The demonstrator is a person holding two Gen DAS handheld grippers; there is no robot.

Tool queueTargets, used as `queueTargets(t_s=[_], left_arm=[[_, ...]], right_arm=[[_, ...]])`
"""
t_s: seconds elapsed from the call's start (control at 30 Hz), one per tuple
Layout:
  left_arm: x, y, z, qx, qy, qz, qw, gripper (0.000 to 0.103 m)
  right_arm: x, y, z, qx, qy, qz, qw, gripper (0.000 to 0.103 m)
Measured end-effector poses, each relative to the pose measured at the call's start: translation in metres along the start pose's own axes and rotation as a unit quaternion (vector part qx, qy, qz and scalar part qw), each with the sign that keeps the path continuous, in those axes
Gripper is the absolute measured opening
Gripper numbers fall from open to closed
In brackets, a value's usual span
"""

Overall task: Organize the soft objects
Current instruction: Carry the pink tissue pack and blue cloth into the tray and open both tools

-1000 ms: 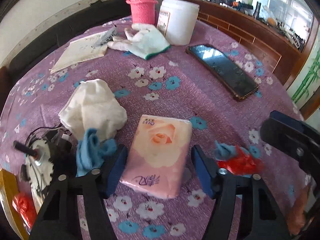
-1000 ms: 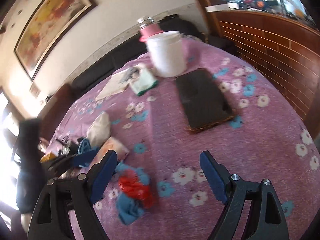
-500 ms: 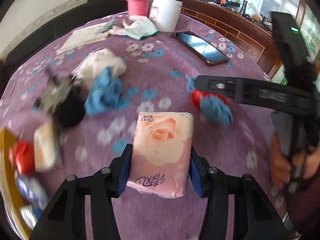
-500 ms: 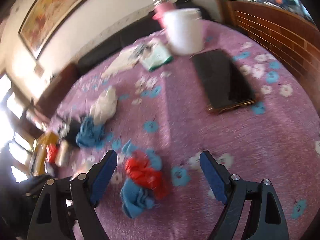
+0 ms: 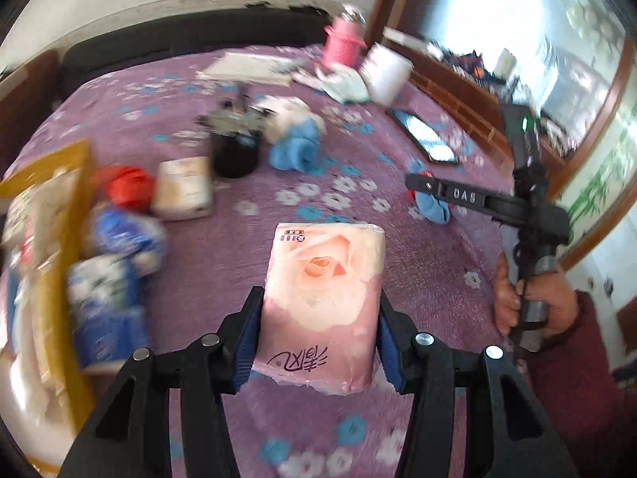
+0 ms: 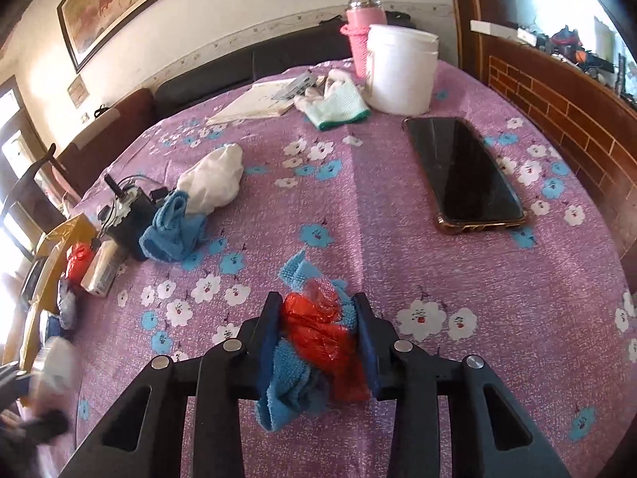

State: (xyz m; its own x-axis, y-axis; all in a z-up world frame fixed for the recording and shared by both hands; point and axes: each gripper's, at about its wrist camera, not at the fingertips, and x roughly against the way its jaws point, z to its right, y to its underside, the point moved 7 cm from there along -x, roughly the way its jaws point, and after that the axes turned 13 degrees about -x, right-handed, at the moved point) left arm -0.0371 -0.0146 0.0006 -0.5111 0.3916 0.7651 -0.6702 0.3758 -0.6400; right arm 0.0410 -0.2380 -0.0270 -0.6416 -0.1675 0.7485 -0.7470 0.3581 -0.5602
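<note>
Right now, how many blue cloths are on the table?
2: one blue cloth beside the white cloth; one bundled blue cloth with red plastic, clamped in the right gripper. Others may be hidden.

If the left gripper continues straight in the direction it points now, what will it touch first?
The left gripper is shut on the pink tissue pack and tilts down, so the pack's front edge would probably meet the bare purple tablecloth first. No other object appears directly ahead, though depth is uncertain.

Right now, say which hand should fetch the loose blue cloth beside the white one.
Neither is free. The right gripper just closed on the red-and-blue bundle; the left gripper holds the tissue pack.
</note>
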Motion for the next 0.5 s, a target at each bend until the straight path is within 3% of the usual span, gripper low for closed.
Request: queueTargets(t_s=[0.2, 0.5], left_arm=[[0.067, 0.03, -0.072, 0.056, -0.057, 0.034, 0.9962, 0.051], [0.125, 0.102, -0.201, 0.163, -0.167, 0.022, 0.9721, 0.051]], right_arm=[[0.024, 0.001, -0.008, -0.022, -0.013, 0.003, 1.0, 0.037], [0.093, 0.018, -0.124, 0.065, -0.095, 0.011, 0.993, 0.038]])
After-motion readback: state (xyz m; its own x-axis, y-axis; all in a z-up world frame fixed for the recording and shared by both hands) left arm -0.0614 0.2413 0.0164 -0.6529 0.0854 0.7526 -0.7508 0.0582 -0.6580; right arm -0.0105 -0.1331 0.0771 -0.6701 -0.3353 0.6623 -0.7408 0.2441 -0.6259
